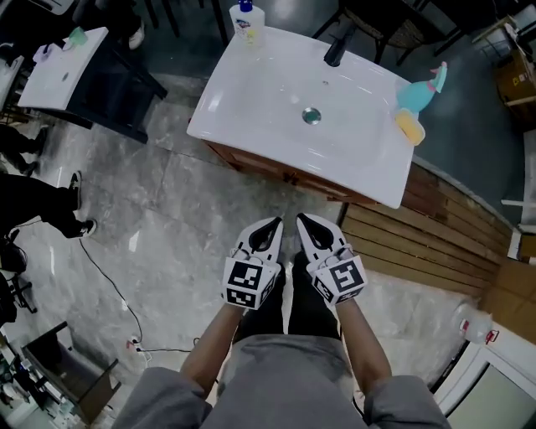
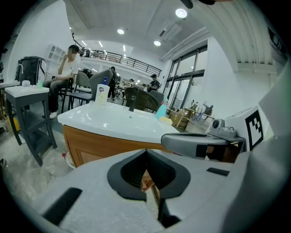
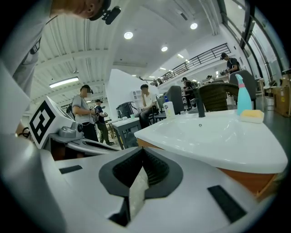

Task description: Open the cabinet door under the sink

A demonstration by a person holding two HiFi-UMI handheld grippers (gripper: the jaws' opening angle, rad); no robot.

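A white sink rests on a wooden cabinet; only the top edge of the cabinet's front shows beneath the basin in the head view. The left gripper view shows the cabinet's wooden front panel ahead, some way off. In the right gripper view a strip of the cabinet's wood shows under the basin. My left gripper and right gripper hang side by side in front of the cabinet, apart from it. Both are shut with nothing between the jaws.
On the sink stand a soap bottle, a black faucet, a teal spray bottle and a yellow sponge. A slatted wooden platform lies to the right. A side table, a floor cable and a person's shoe are left.
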